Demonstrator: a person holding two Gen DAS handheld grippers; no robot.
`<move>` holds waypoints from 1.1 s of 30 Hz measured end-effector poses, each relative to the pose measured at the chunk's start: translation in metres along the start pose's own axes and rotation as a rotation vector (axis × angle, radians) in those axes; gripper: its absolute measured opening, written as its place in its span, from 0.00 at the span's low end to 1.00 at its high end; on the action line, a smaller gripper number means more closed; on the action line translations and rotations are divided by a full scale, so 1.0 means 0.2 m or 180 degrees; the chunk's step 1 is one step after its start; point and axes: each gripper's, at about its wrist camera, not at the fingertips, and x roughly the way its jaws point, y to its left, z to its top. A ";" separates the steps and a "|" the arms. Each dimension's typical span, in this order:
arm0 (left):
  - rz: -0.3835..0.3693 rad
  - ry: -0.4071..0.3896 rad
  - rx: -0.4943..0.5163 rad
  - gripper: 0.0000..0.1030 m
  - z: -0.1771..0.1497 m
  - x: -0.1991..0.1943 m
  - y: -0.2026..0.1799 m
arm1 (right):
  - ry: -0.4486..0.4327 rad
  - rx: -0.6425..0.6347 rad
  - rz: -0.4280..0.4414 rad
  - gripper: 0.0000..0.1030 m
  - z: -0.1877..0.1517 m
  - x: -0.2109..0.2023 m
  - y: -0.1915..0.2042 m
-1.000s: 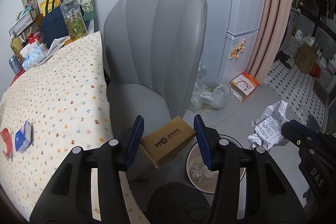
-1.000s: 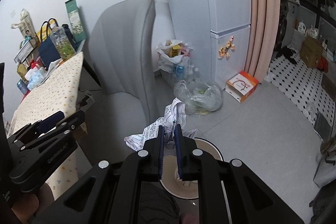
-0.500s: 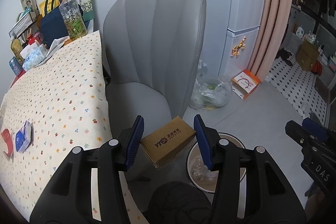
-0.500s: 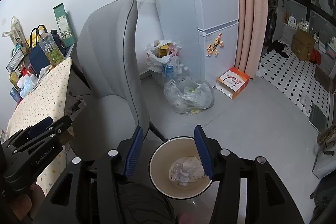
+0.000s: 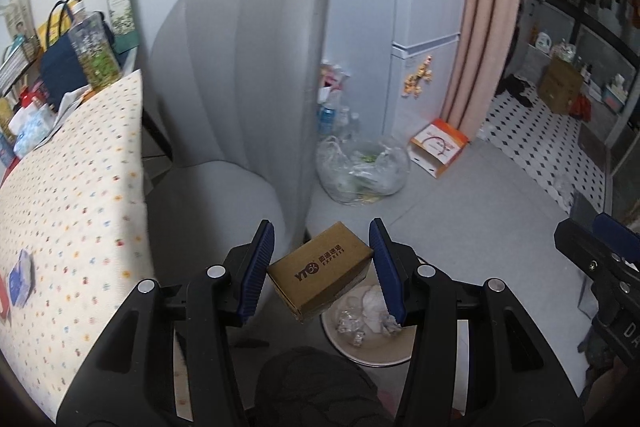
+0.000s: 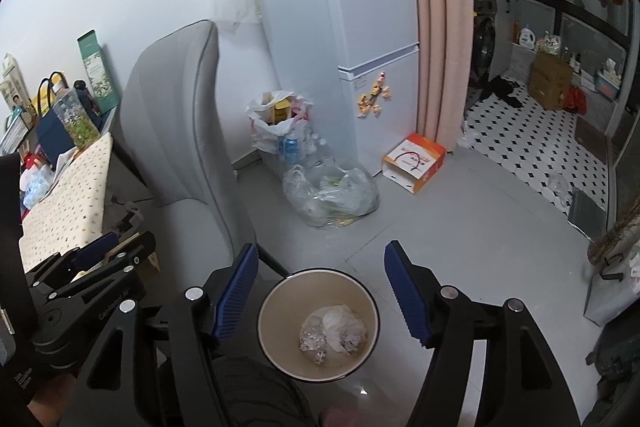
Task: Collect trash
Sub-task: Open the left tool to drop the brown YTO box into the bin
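My left gripper (image 5: pixel 320 239) is shut on a small brown cardboard box (image 5: pixel 320 273) with dark print, held tilted above the near rim of a beige round bin (image 5: pixel 360 359) on the floor. In the right wrist view my right gripper (image 6: pixel 320 247) hangs over the same bin (image 6: pixel 266 307). Its jaws are opening, with nothing between them. Crumpled white paper (image 6: pixel 344 323) and clear wrappers lie at the bin's bottom. The left gripper (image 6: pixel 100 267) shows at that view's left edge, and the right gripper (image 5: pixel 600 251) at the left wrist view's right edge.
A grey upholstered chair (image 5: pixel 240 87) stands just left of the bin, beside a table with a dotted cloth (image 5: pixel 72 187) and clutter at its far end. A clear bag of rubbish (image 6: pixel 332 195), an orange-white carton (image 6: pixel 414 161), a fridge and a pink curtain stand behind.
The right gripper opened and let go of the crumpled paper, which now lies in the bin. The left gripper carried the box to the right, nearer over the bin.
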 end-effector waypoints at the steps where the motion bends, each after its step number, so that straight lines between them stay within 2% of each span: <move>1: -0.0019 0.0009 0.0019 0.48 0.00 0.01 -0.02 | 0.0001 0.0011 -0.0014 0.64 0.00 0.00 -0.01; 11: -0.0222 0.0066 0.0113 0.48 0.03 0.07 -0.17 | -0.0034 0.0131 -0.0188 0.65 0.02 -0.02 -0.15; 14: -0.0309 0.0067 0.0128 0.51 0.04 0.08 -0.21 | -0.0044 0.0159 -0.0221 0.66 0.03 -0.03 -0.18; 15: -0.0317 0.0068 0.0131 0.64 0.04 0.08 -0.21 | -0.0046 0.0165 -0.0226 0.66 0.02 -0.03 -0.18; 17: -0.0306 -0.0006 0.0136 0.82 0.04 0.06 -0.21 | -0.0049 0.0176 -0.0232 0.66 0.03 -0.03 -0.18; 18: -0.0297 -0.0047 0.0142 0.88 0.04 0.04 -0.21 | -0.0045 0.0176 -0.0227 0.66 0.03 -0.03 -0.18; 19: -0.0286 -0.0086 0.0149 0.90 0.04 0.03 -0.20 | -0.0044 0.0171 -0.0224 0.66 0.03 -0.03 -0.18; 26: -0.0210 -0.0150 0.0016 0.91 0.04 -0.05 -0.10 | -0.0094 0.0057 -0.0138 0.67 0.04 -0.06 -0.08; 33: -0.0076 -0.0281 -0.0201 0.91 0.02 -0.17 0.10 | -0.0152 -0.0092 -0.0036 0.68 0.03 -0.12 0.08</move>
